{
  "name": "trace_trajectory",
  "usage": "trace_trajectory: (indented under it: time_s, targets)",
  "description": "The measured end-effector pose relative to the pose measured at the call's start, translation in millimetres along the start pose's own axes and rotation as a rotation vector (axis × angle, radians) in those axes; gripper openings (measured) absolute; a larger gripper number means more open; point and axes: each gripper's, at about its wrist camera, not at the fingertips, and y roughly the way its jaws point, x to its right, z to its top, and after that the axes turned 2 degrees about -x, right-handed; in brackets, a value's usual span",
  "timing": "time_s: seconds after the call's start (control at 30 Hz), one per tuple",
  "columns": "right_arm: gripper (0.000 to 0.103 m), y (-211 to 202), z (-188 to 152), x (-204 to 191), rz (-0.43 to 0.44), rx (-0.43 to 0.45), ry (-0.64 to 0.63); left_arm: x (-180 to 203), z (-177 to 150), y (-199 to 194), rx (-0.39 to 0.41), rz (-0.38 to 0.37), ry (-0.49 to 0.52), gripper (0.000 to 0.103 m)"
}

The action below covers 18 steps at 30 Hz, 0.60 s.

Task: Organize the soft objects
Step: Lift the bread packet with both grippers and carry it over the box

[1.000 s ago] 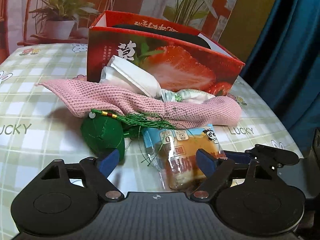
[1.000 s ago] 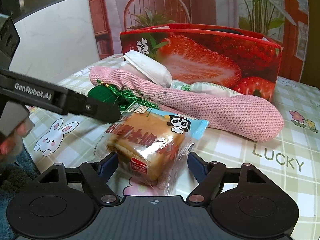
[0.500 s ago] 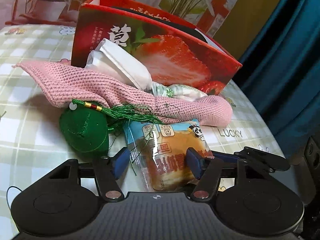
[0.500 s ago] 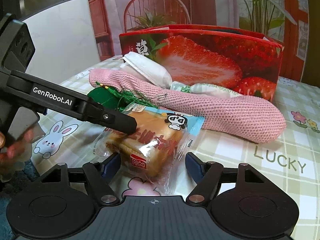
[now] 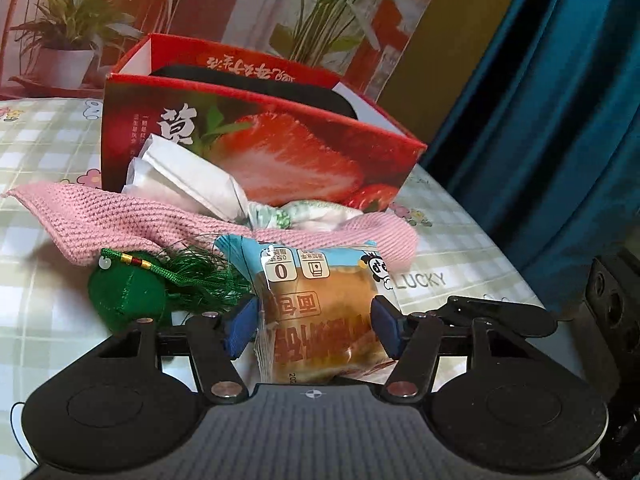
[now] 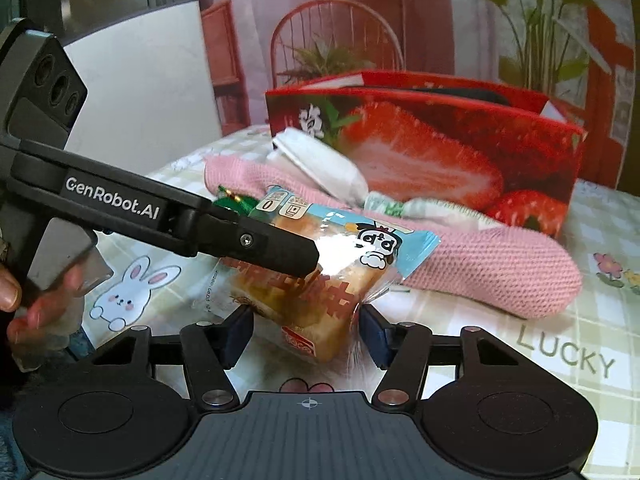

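Both tools have been narrowing onto the packaged cake (image 5: 324, 312) since a second ago: the left tool (image 5: 316, 326) is grasping it, blue pads pressing the wrapper's sides, while the right tool (image 6: 306, 330) is closing on the near end, pads touching film. Left to right on the table (image 5: 36, 312) are lying a green tassel pouch (image 5: 128, 296), the cake, and behind them a pink knit cloth (image 5: 120, 220) bearing white packets (image 5: 188, 180). Sorting is looking barely begun; the strawberry box (image 5: 280, 152) is showing only something dark inside.
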Motion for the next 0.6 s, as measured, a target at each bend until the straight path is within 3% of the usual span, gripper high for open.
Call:
trace_trajectory:
  time_s: [0.2,0.6]
  targets:
    - [0.054,-18,9,-6,-0.012,0.047,-0.037,9,9,-17,0.042,-0.008,0.015,0.063]
    - [0.054,-47,58,4,-0.055,0.134,-0.093,32,61,-34,0.137,-0.049,0.090,0.064]
